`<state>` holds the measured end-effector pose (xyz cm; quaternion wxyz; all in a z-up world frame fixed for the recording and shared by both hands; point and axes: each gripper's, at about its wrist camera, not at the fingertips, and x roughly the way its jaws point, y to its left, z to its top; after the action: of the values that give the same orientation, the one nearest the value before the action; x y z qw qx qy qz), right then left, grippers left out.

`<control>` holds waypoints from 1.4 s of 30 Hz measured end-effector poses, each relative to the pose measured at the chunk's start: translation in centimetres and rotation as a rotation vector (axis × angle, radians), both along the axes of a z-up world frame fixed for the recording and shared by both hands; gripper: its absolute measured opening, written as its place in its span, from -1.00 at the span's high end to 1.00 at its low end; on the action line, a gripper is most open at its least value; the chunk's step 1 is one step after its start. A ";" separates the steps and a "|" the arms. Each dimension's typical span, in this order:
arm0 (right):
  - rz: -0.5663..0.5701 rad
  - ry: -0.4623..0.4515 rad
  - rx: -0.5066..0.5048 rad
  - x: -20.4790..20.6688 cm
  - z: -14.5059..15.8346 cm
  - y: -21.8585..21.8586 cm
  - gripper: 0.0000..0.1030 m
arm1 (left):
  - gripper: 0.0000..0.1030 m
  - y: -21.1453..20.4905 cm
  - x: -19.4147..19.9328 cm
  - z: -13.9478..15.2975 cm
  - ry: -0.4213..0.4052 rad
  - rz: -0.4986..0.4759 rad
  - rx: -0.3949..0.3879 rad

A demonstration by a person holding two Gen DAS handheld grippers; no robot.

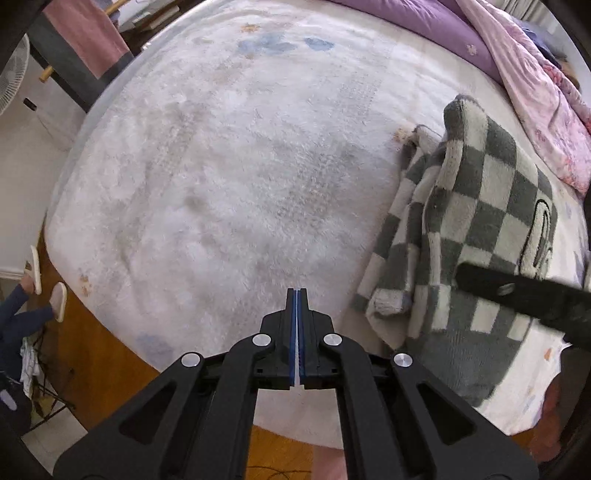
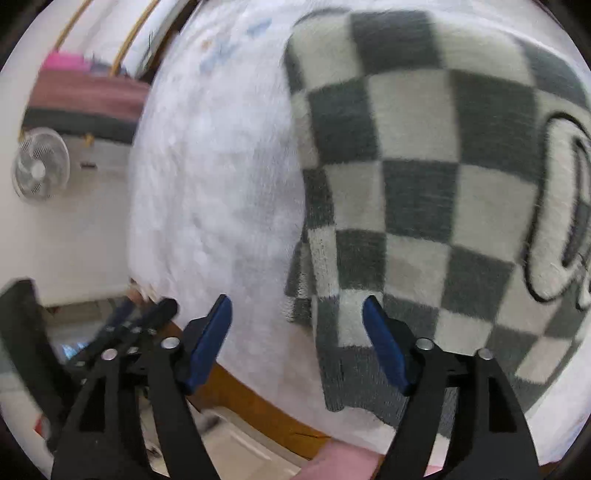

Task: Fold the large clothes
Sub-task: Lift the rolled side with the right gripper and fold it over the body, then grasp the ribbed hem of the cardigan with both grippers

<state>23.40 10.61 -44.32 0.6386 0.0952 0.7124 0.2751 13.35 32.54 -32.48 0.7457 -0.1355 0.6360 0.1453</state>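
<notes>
A grey-and-white checkered knit garment [image 1: 476, 229] lies folded on the right side of a bed covered with a fluffy white blanket [image 1: 229, 177]. My left gripper [image 1: 297, 291] hovers above the bare blanket, left of the garment, with its blue pads pressed together and nothing between them. In the right wrist view the same checkered garment [image 2: 424, 184] fills the right half, black lettering at its far right. My right gripper [image 2: 297, 306] stands wide open over the garment's left edge, its fingers clear of the cloth. The right gripper's black arm [image 1: 524, 295] crosses the garment in the left wrist view.
A purple quilt [image 1: 424, 26] and a pink floral cover [image 1: 543, 96] are heaped at the bed's far right. The wooden bed frame [image 1: 92, 354] runs along the near side. A white fan [image 2: 40, 162] stands left of the bed. A person's slippered feet [image 1: 48, 291] stand on the floor at left.
</notes>
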 end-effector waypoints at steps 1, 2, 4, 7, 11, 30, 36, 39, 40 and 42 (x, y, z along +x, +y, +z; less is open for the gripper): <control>-0.031 -0.015 -0.018 0.1 0.8 -1.3 -0.64 | 0.97 -0.2 0.4 -0.7 0.001 -0.011 -0.031; -0.052 -0.018 -0.023 0.1 1.1 -2.3 -0.64 | 0.92 -0.8 0.6 -1.1 0.001 -0.023 -0.074; -0.095 -0.003 -0.044 0.1 1.5 -4.8 -0.64 | 0.13 -2.0 1.3 -2.3 0.010 -0.043 -0.186; -0.171 0.008 -0.108 -0.4 1.5 -8.6 -0.64 | -0.20 -4.6 2.0 -4.6 0.018 -0.045 -0.373; -0.280 0.037 -0.159 -0.9 0.9 -13.3 -0.64 | -0.17 -7.7 2.3 -10.1 0.160 -0.022 -0.456; -0.401 -0.241 -0.260 15.2 -2.3 -13.7 1.00 | 0.81 -5.9 3.9 -10.4 0.170 -0.062 -0.183; -0.340 -0.179 -0.318 18.0 -5.4 -11.4 1.00 | 0.69 -6.6 5.3 -11.8 0.208 -0.132 -0.197; -0.362 -0.159 -0.254 17.0 -3.0 -12.7 1.00 | 0.43 -6.4 4.4 -8.1 0.215 -0.163 -0.187; -0.370 -0.154 -0.221 16.6 -2.1 -13.5 0.99 | 0.43 -6.5 4.2 -7.1 0.209 -0.172 -0.180; -0.385 -0.141 -0.191 15.4 -0.4 -14.9 0.89 | 0.51 -6.9 4.1 -4.2 0.178 -0.193 -0.121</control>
<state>38.83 -4.32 -44.75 0.7336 0.1492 0.6575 0.0855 17.46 25.68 -36.66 0.6872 -0.1050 0.7174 0.0456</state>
